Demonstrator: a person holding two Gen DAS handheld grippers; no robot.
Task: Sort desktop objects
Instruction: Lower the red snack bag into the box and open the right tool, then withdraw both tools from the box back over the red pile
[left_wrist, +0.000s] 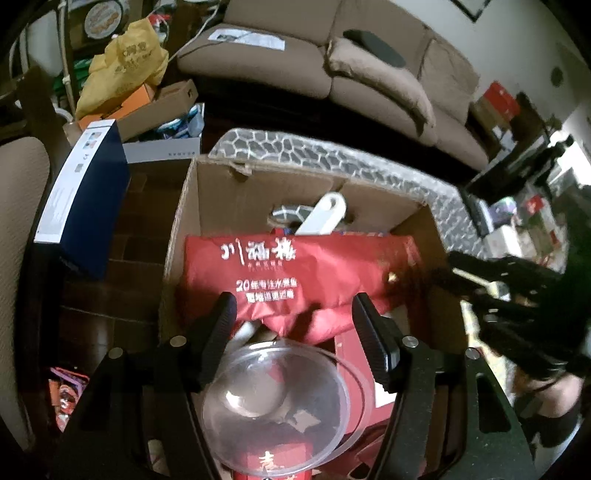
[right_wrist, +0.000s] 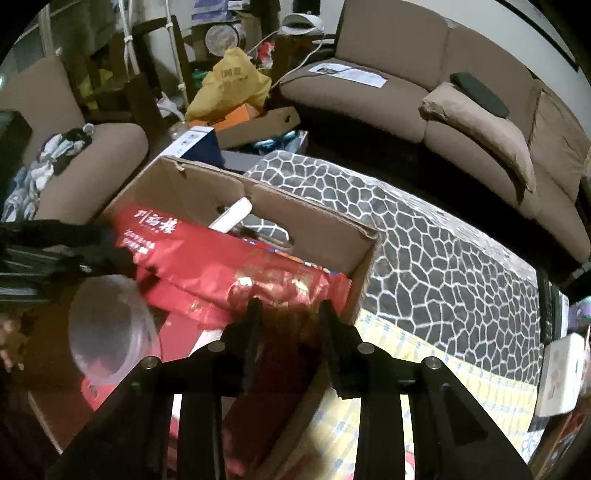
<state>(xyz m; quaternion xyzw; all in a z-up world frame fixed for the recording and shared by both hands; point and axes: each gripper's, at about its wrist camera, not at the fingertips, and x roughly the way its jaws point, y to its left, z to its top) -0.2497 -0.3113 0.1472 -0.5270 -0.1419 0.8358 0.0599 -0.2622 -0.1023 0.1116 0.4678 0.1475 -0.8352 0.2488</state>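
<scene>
Between the left gripper's (left_wrist: 293, 308) fingers (left_wrist: 373, 339) sits a clear plastic bowl (left_wrist: 277, 402), tipped so that its round bottom faces the left wrist camera; its rim lies against the left finger, while whether the right finger touches it cannot be told, so the jaws stand at a middling width about the bowl without a plain grip; the bowl hangs over the near part of an open cardboard box (left_wrist: 192, 221), above a red bag (left_wrist: 295, 266) printed with white characters that lies across the box's contents; behind the bag a white handle (left_wrist: 325, 214) sticks up toward the far wall of the box; a red carton (left_wrist: 269, 461) with dark lettering shows through the bowl's lower edge; the right gripper (right_wrist: 291, 308) hovers over the near right corner of the box with its jaws narrow, a blurred dark red-brown thing between them, and whether the pads press on it cannot be told; the box stands on a table whose cover (right_wrist: 443, 236) is grey with white cell-like lines, with a pale yellow cloth (right_wrist: 424, 369) nearer the camera; a blue and white box (left_wrist: 85, 199) stands beside the cardboard one; a brown sofa (right_wrist: 406, 74) runs along the far side, and a yellow bag (right_wrist: 232, 85) sits among clutter by it.
</scene>
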